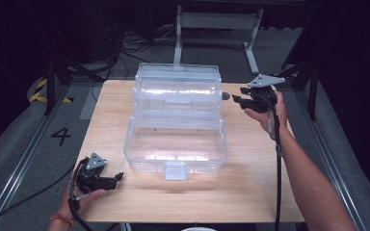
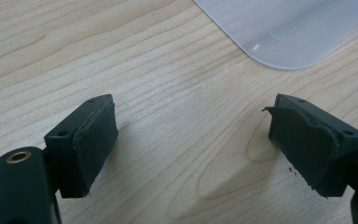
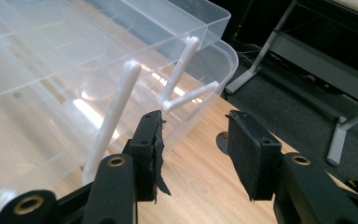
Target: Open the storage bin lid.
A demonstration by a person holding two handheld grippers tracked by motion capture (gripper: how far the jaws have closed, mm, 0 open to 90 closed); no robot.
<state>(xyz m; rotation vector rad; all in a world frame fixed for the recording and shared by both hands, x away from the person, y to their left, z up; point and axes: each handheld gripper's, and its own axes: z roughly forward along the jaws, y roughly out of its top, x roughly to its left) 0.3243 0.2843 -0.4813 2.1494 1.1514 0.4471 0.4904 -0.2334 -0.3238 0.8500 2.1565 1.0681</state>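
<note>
Clear tiered organiser box (image 1: 176,120), opened out at table (image 1: 250,192) centre; left gripper (image 1: 117,178) at 7 o'clock, jaws wide, empty; right gripper (image 1: 236,99) at 2 o'clock, jaws wide, best aligned squarely on white hinge arms (image 3: 116,107) before closing.

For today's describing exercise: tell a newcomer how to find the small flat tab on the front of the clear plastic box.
Start at the wooden table and find the big clear plastic box standing open in its middle, with stepped trays rising toward the back. Go to the edge of its lowest, nearest tub. The tab hangs at the centre of that edge, the one small frosted rectangle jutting out from otherwise smooth walls.
</note>
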